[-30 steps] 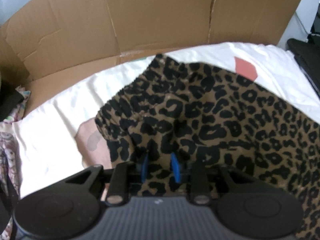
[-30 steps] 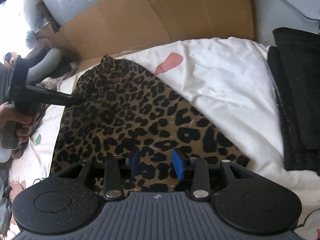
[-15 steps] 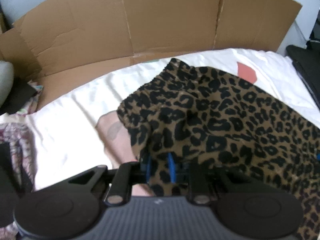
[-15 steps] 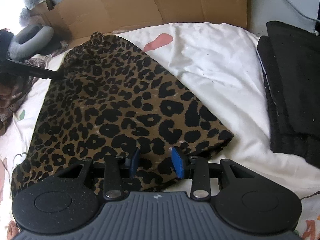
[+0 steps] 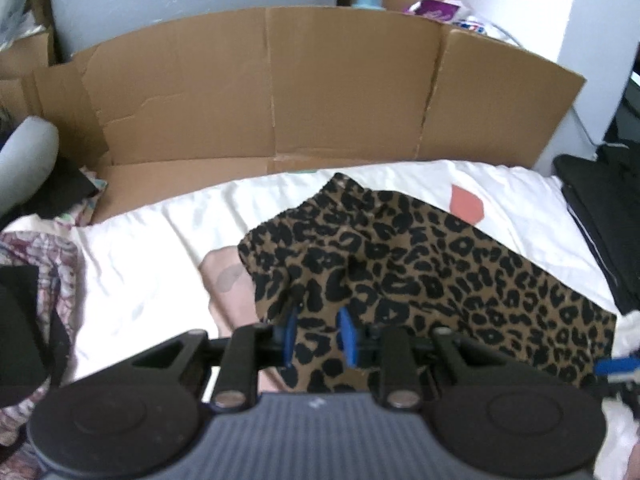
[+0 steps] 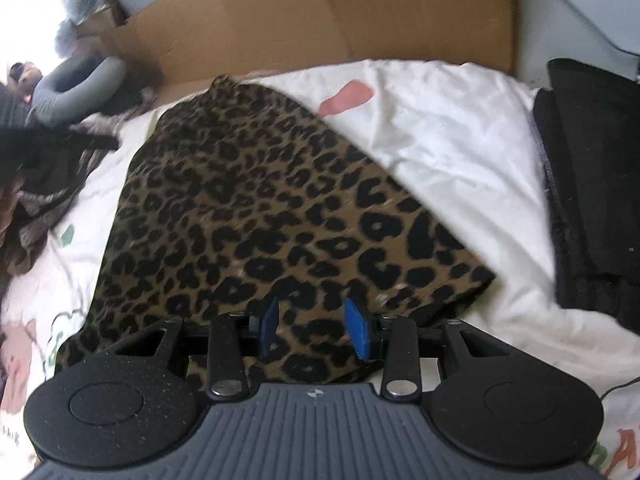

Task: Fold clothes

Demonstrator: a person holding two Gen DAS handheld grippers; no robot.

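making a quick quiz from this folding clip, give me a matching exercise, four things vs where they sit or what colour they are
Things:
1. leopard-print garment
2. cardboard sheet
3. black folded clothes
4. bedsheet

Descriptions:
A. brown, standing up behind the bed
B. white with coloured prints, lying under everything
C. stacked at the right edge of the bed
D. spread across the middle, between the fingers of both grippers

Pairs: 1-D, 2-A, 3-C, 4-B

The left gripper and the right gripper both have leopard cloth between their blue pads.
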